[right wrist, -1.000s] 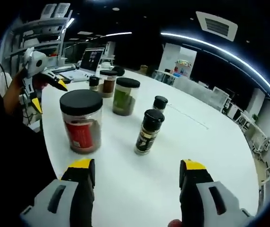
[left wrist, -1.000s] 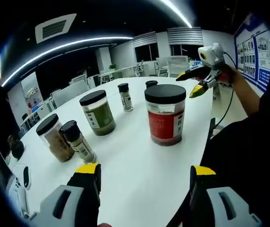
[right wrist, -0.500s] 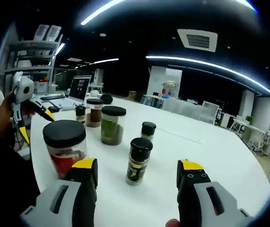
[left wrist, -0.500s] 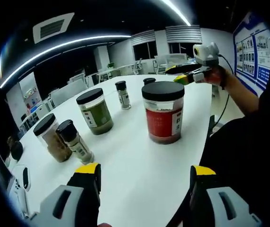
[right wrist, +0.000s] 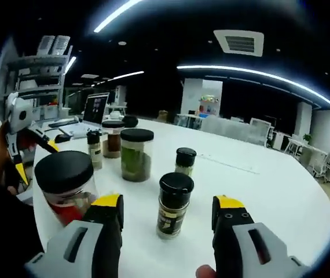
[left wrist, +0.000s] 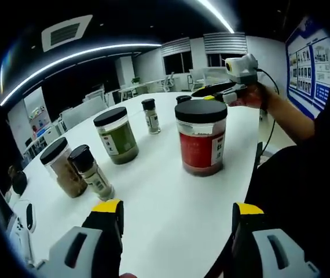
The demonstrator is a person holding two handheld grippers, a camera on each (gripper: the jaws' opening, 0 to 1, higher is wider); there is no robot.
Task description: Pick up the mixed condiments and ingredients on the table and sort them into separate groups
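Right gripper view, findings in order of size. The white counter (right wrist: pixel 281 191) runs across the middle of the frame, with a laptop (right wrist: pixel 95 108) at upper left. On it, lower left, stands the red-filled jar (right wrist: pixel 66 185) with a black lid, partly behind the left jaw. Centre-left is the green-filled jar (right wrist: pixel 136 154), and behind it the brown-filled jar (right wrist: pixel 113 138). Between the two jaws at lower centre stands a black-capped spice bottle (right wrist: pixel 173 204); a second small bottle (right wrist: pixel 185 160) is above it and a third (right wrist: pixel 94 149) is left of the green jar.

The right hand-held gripper (right wrist: pixel 166 211) has its jaws spread wide, holding nothing, with the spice bottle framed in the gap but not touched.

In the left gripper view, the left hand-held gripper (left wrist: pixel 178 217) is likewise spread and empty at the bottom of the frame, well short of the jars.

Judgement: no item has been lifted, and the containers stand mixed together. The step in hand appears to be the approach to a first pick, probably the spice bottle. The next move would call for advancing until the jaws flank the bottle body below its cap, then closing squarely so the narrow bottle does not tip.
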